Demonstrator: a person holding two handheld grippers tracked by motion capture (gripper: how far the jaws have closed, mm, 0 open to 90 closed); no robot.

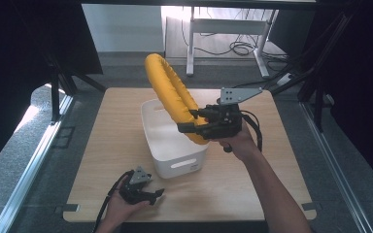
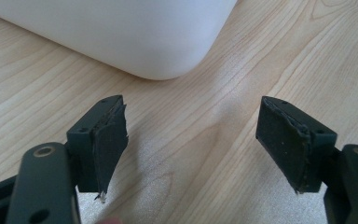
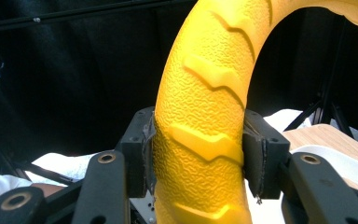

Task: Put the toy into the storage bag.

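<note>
A big yellow ring (image 1: pixel 172 94) with a tyre-like tread stands on edge above the white bin (image 1: pixel 162 143) in the high view. My right gripper (image 1: pixel 193 121) is shut on the ring's lower part, jaws pointing left. In the right gripper view the yellow ring (image 3: pixel 205 116) rises between the two pads (image 3: pixel 144 154), which press on both its sides. My left gripper (image 1: pixel 155 195) rests on the table near the front edge, in front of the bin. In the left gripper view its jaws stand wide apart with bare wood between them, and the left gripper (image 2: pixel 193 149) faces a rounded corner of the white bin (image 2: pixel 140 42).
The wooden table (image 1: pixel 107 145) holds the bin at its middle. Dark stands and black curtains flank both sides. A white desk frame (image 1: pixel 223 34) and cables lie on the floor beyond the far edge. The person's forearm (image 1: pixel 272 194) crosses the table's right front.
</note>
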